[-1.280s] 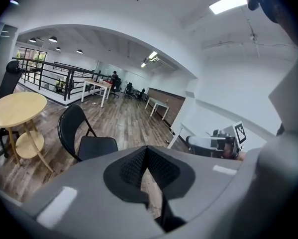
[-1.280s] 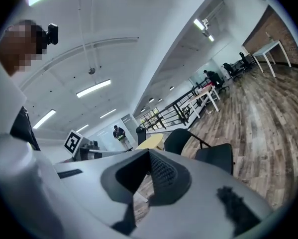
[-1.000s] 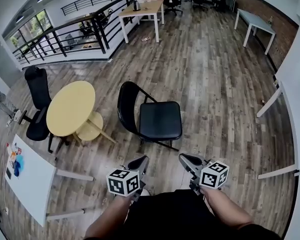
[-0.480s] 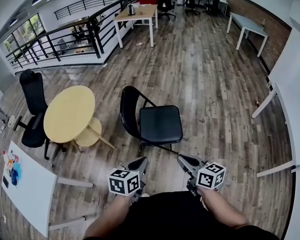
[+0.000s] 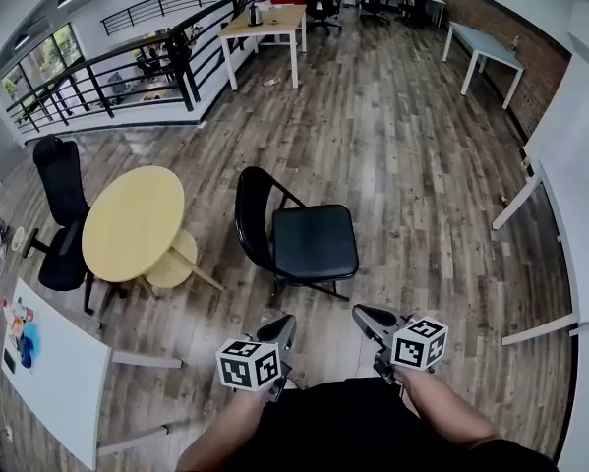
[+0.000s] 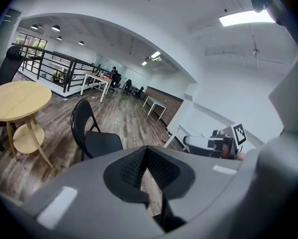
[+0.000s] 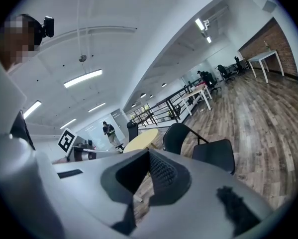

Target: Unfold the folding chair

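On the wood floor (image 5: 422, 165), ahead of both grippers, the chair (image 5: 316, 242) stands with its seat down flat and its legs spread, its curved back upright on the side nearest the round table (image 5: 132, 222). A strip of bare boards lies between it and the tools, and neither touches it. The left gripper (image 5: 282, 324) and the right gripper (image 5: 365, 315) are held side by side close to the person's body, both aimed toward the chair. Each has its jaws pressed together with nothing between them, as each gripper view shows plainly. The head view alone gives the layout from above: the chair's whole frame, the table just beside its back, an office chair (image 5: 60, 200) beyond the table, and a railing (image 5: 127, 72) farther off. The left gripper view shows the chair from low down, left of its closed jaws, and the other gripper off to the right. The right gripper view puts the chair to the right of its jaws and shows a person (image 7: 109, 131) standing far off, whom the head view does not show.
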A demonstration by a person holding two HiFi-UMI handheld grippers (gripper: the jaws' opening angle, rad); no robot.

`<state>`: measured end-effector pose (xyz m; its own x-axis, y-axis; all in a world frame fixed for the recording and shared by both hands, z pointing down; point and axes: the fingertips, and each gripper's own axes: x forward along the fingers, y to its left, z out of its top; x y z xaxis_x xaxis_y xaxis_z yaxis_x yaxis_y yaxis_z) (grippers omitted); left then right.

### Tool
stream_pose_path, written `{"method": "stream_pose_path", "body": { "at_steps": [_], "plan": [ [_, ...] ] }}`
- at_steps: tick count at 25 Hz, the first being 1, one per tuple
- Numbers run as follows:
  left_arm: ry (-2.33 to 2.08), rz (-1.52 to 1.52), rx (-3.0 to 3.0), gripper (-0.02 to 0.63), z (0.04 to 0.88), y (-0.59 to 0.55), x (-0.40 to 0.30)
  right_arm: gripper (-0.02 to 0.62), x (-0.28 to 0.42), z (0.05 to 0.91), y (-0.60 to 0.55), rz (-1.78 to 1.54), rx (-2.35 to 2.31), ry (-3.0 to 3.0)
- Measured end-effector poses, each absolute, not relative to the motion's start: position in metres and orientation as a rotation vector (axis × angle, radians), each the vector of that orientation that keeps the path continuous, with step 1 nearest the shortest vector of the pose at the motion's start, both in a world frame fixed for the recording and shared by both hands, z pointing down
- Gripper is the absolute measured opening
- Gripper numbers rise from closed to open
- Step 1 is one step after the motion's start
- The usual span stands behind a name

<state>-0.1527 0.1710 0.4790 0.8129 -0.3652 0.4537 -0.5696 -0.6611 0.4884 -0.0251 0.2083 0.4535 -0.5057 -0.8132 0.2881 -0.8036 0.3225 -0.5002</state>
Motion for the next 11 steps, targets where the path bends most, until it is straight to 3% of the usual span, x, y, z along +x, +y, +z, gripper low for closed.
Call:
{"method": "stream_pose_path", "body": {
  "at_steps": [11],
  "plan": [
    [-0.684, 0.433, 2.371, 0.008, 0.474, 0.169, -0.156, 0.005, -0.041, 0.452, 0.204, -0.954, -1.502, 2.583]
  ]
}}
